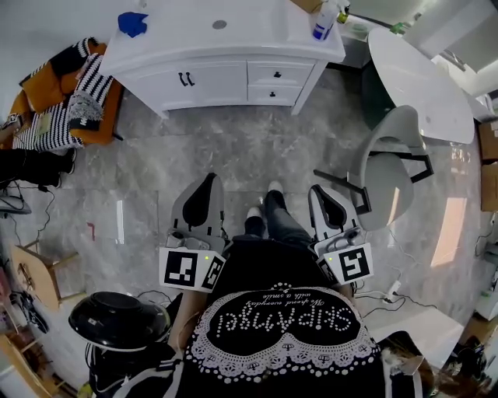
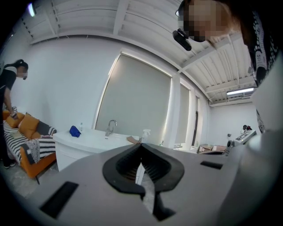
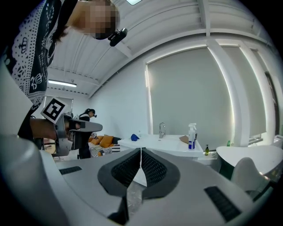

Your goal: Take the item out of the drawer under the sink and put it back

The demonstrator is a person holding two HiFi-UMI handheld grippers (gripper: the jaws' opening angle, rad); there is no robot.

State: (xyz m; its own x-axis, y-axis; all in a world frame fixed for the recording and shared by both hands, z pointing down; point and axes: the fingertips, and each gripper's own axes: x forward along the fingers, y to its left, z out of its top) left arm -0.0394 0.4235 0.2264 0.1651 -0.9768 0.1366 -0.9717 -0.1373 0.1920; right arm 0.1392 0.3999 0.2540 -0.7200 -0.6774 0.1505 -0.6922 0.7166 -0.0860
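Note:
The white sink cabinet (image 1: 226, 47) stands across the marble floor from me, its two small drawers (image 1: 274, 75) and its door all closed. No item from the drawer shows in any view. I hold both grippers close to my body, well short of the cabinet. My left gripper (image 1: 211, 179) points toward it with its jaws together and nothing between them, as the left gripper view also shows (image 2: 141, 145). My right gripper (image 1: 316, 189) is likewise shut and empty (image 3: 141, 150). Both gripper views show the sink cabinet (image 2: 88, 141) (image 3: 163, 142) ahead at a distance.
A blue cloth (image 1: 132, 23) and a spray bottle (image 1: 323, 19) sit on the sink top. A grey chair (image 1: 389, 171) and a round white table (image 1: 420, 78) stand at the right. An orange couch (image 1: 62, 101) with a striped blanket is at the left, and a black round object (image 1: 117, 320) is beside me.

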